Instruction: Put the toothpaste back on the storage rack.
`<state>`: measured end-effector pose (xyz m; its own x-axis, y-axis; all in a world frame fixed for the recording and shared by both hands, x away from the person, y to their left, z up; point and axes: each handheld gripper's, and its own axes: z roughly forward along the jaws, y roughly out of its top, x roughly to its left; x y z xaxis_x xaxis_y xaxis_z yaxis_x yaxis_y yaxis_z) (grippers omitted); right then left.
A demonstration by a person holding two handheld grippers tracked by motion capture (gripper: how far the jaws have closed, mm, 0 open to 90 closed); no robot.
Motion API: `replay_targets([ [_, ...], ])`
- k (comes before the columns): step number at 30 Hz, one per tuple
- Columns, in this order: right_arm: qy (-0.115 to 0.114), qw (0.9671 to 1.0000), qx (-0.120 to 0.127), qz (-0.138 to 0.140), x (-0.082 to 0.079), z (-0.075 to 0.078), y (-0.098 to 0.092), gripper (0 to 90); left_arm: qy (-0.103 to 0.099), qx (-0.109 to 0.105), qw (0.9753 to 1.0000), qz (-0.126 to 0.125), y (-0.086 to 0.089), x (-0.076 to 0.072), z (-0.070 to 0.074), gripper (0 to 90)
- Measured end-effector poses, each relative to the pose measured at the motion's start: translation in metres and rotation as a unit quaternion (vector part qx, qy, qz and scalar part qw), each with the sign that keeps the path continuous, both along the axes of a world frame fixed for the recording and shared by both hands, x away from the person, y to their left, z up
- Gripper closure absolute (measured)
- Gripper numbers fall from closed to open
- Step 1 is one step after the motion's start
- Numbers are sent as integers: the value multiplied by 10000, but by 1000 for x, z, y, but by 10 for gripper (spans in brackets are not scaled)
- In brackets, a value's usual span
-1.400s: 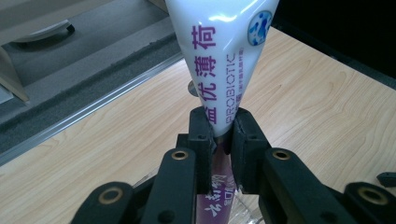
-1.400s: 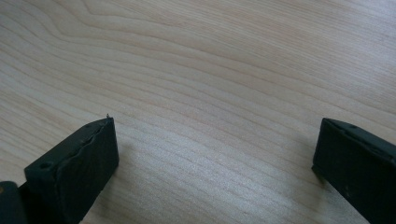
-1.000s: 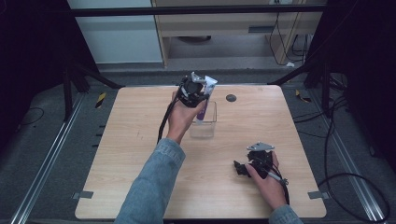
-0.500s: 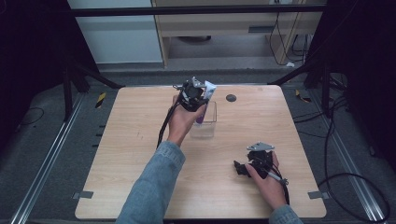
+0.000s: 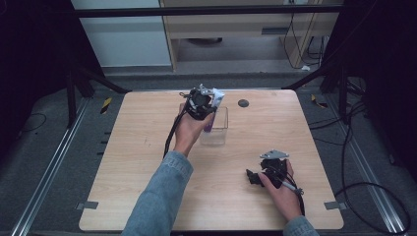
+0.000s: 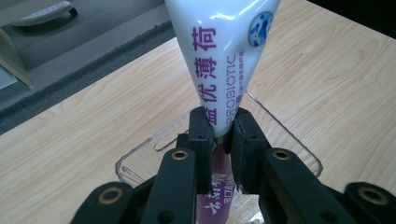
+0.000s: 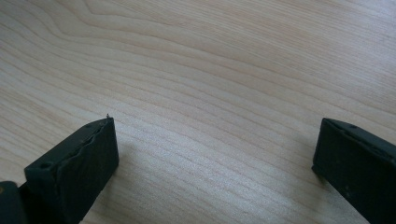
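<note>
From the high view, the left gripper [image 5: 200,102] is hovering over the far middle of the pale wooden table [image 5: 137,157], pinching a white-and-purple squeeze tube [image 5: 214,105] that is standing in a clear plastic rectangular box [image 5: 216,129]. The tube's flat white end is poking up past the gripper; its purple end is dipping into the box, though whether it is touching the bottom is hard to tell from here. The right gripper [image 5: 253,177] is sitting low on the near right of the table, well apart from the box, with a hand wrapped around it. A small dark round disc [image 5: 243,103] is lying just beyond the box.

In the left gripper view, the left gripper [image 6: 219,140] is clamping its two black jaws tight on the tube [image 6: 219,60], right where white is turning to purple. The box [image 6: 299,149] is lying directly beneath.

In the right gripper view, the right gripper [image 7: 215,154] is holding its jaws spread wide, with bare wood grain [image 7: 210,70] between them.
</note>
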<state>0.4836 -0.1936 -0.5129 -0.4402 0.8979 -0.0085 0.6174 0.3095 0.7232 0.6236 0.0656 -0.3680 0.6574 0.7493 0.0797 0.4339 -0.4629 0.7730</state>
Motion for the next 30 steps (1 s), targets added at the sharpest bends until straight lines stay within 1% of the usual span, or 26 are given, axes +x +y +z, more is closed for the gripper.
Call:
replay_targets([
  [3, 0, 10000, -1, 0, 0, 0, 0, 4, 22, -8, 10000, 34, 4, -1, -1, 795],
  [10, 2, 10000, -2, 1, 0, 0, 0, 4, 49, 34, 10000, -7, 5, -2, -4, 795],
  [14, 0, 10000, -1, 1, 0, 0, 0, 4, 71, 19, 10000, -10, 6, -2, -6, 794],
  [18, 2, 10000, -1, 0, 0, 0, 0, 4, 145, 70, 9999, -17, 7, -2, -8, 794],
  [22, 2, 10000, -1, -1, 0, 0, 0, 4, 191, 72, 9998, -36, 7, -2, -9, 794],
  [25, 1, 10000, -1, 0, 0, 0, 0, 4, 228, 179, 9996, -69, 4, -2, -12, 794],
  [28, 2, 10000, -2, 1, 0, 0, 0, 4, 267, 188, 9994, -61, 3, -2, -13, 794],
  [30, 2, 10000, -1, 0, 0, 0, 0, 4, 338, 178, 9993, -46, 4, -1, -15, 794],
])
